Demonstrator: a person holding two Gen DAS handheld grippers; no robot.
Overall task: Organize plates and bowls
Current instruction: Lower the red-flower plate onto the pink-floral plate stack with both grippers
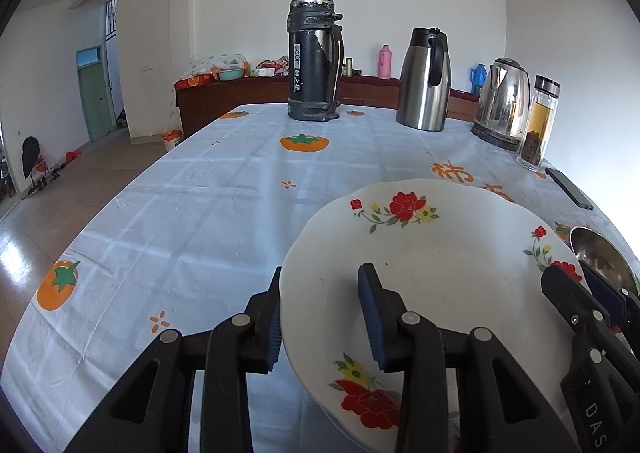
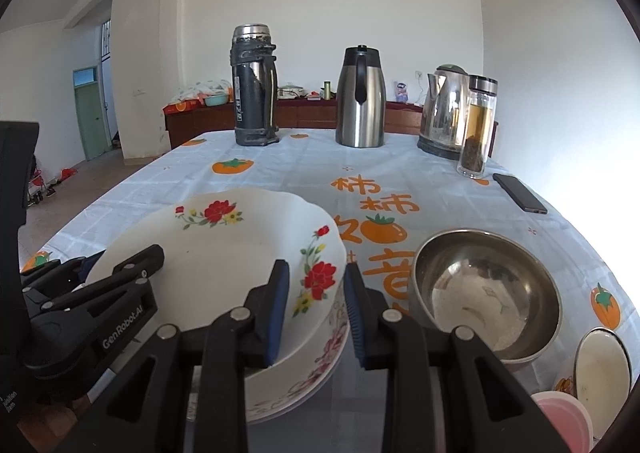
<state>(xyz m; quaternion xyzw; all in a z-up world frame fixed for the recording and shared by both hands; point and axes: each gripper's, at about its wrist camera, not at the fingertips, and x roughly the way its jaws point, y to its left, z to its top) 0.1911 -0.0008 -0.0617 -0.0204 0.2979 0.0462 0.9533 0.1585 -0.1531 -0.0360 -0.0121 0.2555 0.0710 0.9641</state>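
Both jaws apparently astride floral plate [image 1: 432, 253]

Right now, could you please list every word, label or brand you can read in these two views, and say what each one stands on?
"GenRobot.AI": side of the left claw.
"DAS", cut off by the frame edge: body of the right claw.
"柿柿": orange print on the tablecloth; the characters below it are partly hidden.
White vertical label on the black flask: too blurred to read surely.
Small white text at the left edge of the right view: too small.
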